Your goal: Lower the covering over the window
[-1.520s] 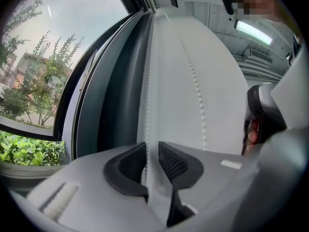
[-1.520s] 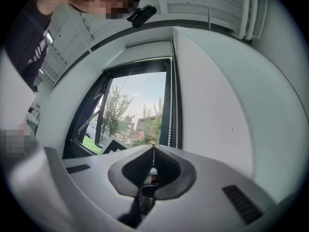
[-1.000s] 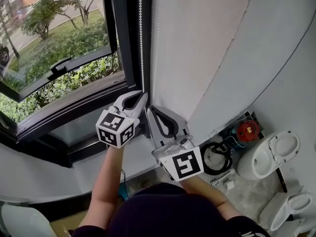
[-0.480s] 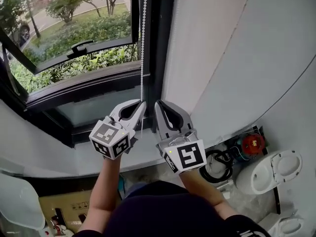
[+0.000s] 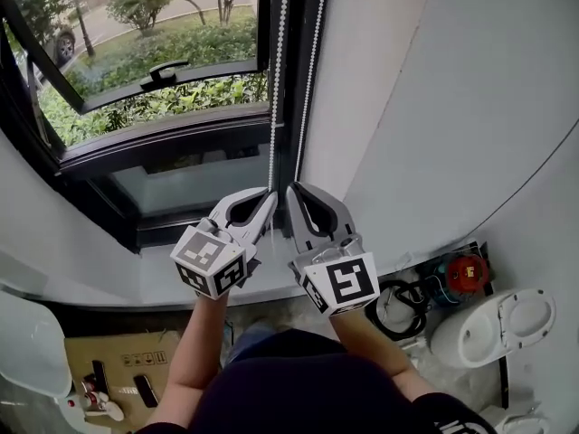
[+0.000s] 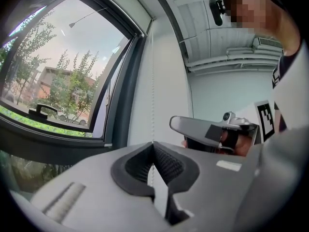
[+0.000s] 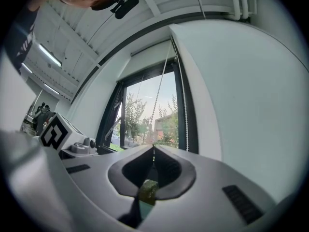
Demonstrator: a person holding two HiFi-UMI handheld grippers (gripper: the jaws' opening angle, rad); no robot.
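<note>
Since a second ago both tongs have slid lower in the head view. A second strand of the bead chain, then out of sight, now shows beside the first.

The bead chain (image 5: 276, 107) hangs with its long axis vertical, just beside the dark right post of the window (image 5: 172, 25). Its two strands of small white round beads run close together and nearly parallel. The left tongs (image 5: 270, 196) are pressed together on the left-hand strand. In the left gripper view that strand rises straight from the meeting ribbed black pads (image 6: 161, 163). The right tongs (image 5: 293, 189) are likewise clamped on the other strand (image 5: 310, 61), which climbs away from their tips in the right gripper view. Both tongs are smooth grey plastic and point toward the window.

A pale flat band (image 7: 145, 52) crosses the top of the window in the right gripper view. Whether it is the covering I cannot tell.

Each tongs carries a white cube (image 5: 210, 259) printed with black square patterns. A cardboard box (image 5: 136, 362) on the floor bears print too small to read.
</note>
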